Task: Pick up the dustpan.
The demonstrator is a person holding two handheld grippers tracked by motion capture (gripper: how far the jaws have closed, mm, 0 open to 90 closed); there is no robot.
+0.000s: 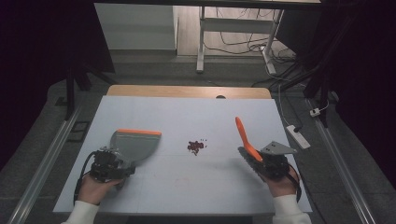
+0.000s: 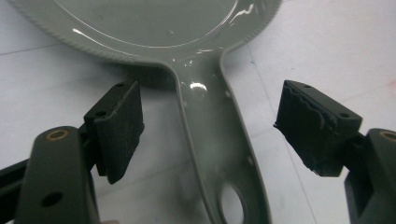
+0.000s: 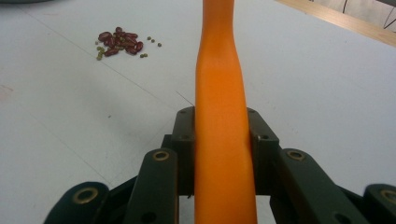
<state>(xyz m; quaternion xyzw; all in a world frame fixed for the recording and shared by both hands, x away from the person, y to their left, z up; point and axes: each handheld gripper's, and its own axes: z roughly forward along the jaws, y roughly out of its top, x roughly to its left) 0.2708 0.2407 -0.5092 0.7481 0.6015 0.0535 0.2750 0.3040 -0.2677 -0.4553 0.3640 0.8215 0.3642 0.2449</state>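
Observation:
A grey dustpan [image 1: 135, 144] with an orange front lip lies on the white table [image 1: 187, 191], left of centre. Its grey handle [image 2: 210, 135] runs between the jaws of my left gripper [image 2: 210, 116], which stand open on either side without touching it. In the high view my left gripper [image 1: 109, 164] sits at the pan's near end. My right gripper [image 3: 220, 126] is shut on the orange handle of a brush [image 3: 219, 84]. The brush [image 1: 243, 135] slants up and away from my right gripper [image 1: 271, 163]. A small pile of red and green beans [image 1: 196, 146] [image 3: 119, 43] lies between the two tools.
The table's wooden back edge [image 1: 187, 91] runs along the far side. On the floor to the right lie a white power strip [image 1: 298, 136] and cables. A desk frame [image 1: 201, 42] stands behind the table.

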